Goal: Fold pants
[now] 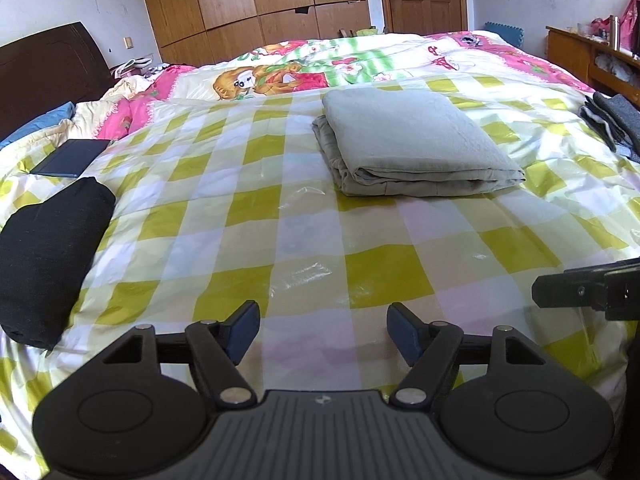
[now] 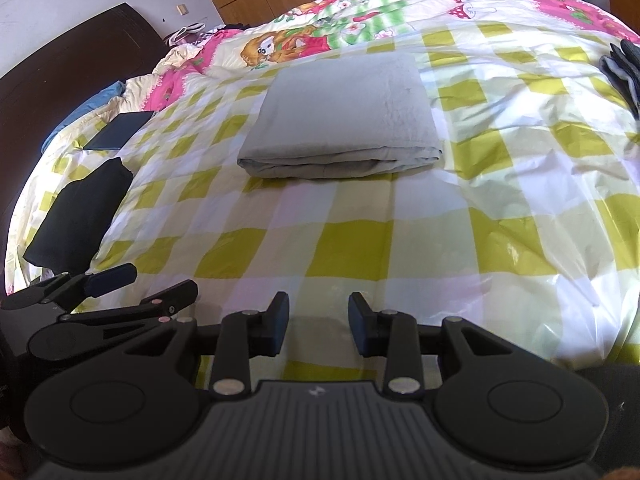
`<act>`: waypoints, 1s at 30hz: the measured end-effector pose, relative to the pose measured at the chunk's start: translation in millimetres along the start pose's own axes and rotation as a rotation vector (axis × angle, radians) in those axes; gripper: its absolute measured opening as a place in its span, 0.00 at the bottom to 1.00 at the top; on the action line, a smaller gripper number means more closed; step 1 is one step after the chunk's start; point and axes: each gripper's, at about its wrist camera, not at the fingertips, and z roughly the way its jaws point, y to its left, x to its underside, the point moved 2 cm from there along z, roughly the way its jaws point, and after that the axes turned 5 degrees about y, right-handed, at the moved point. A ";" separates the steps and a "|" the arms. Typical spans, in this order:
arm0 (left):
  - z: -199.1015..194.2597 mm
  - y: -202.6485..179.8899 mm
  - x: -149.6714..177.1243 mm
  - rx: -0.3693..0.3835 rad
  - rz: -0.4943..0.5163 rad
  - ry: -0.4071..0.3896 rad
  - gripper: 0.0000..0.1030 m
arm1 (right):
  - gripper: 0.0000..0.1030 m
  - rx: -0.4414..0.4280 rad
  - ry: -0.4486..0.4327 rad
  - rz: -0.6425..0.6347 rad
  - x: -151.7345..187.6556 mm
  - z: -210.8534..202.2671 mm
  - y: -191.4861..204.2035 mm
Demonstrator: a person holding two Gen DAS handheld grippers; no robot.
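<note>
Left wrist view shows the pants (image 1: 412, 144) folded into a thick grey rectangle, lying flat on the checked bedsheet (image 1: 248, 208) near the middle of the bed, well apart from both claws; we judge the folding itself essentially complete. The left gripper (image 1: 323, 330) hangs over bare sheet with its jaws wide apart and nothing between them; the right gripper (image 2: 318, 324) is likewise over bare sheet, its jaws narrower but still parted, gripping nothing.

From the right wrist view we read the stack as several soft layers with a rounded fold along the near edge; the cloth looks light, limp and non-fragile, yet it will sag and spill open if lifted by one corner. Should the stack need moving, we would take hold at the two ends of the near folded edge, one gripper each, pinching through all layers; the glossy sheet beneath may let the stack slide rather than lift, so we would close firmly before raising.

A folded black garment (image 1: 44, 256) and a dark flat case (image 1: 72, 158) lie to the left; more dark clothing (image 1: 612, 124) sits at the right edge.
</note>
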 end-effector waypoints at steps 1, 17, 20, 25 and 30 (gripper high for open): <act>-0.9 -0.6 0.4 -0.010 0.003 -0.004 0.86 | 0.34 -0.001 0.002 -0.002 1.2 -0.2 0.6; -5.6 -2.9 6.0 -0.048 0.013 -0.007 0.99 | 0.35 0.009 -0.004 -0.013 8.6 -3.5 5.0; -6.8 -2.3 6.7 -0.037 0.003 -0.002 0.99 | 0.35 0.010 -0.007 -0.014 10.0 -4.9 6.0; -8.2 -0.9 7.7 -0.024 -0.014 0.007 1.00 | 0.35 0.014 -0.016 -0.011 11.6 -8.4 7.1; -8.5 2.8 9.6 -0.008 -0.046 0.019 1.00 | 0.35 0.018 -0.020 -0.012 12.6 -10.3 6.9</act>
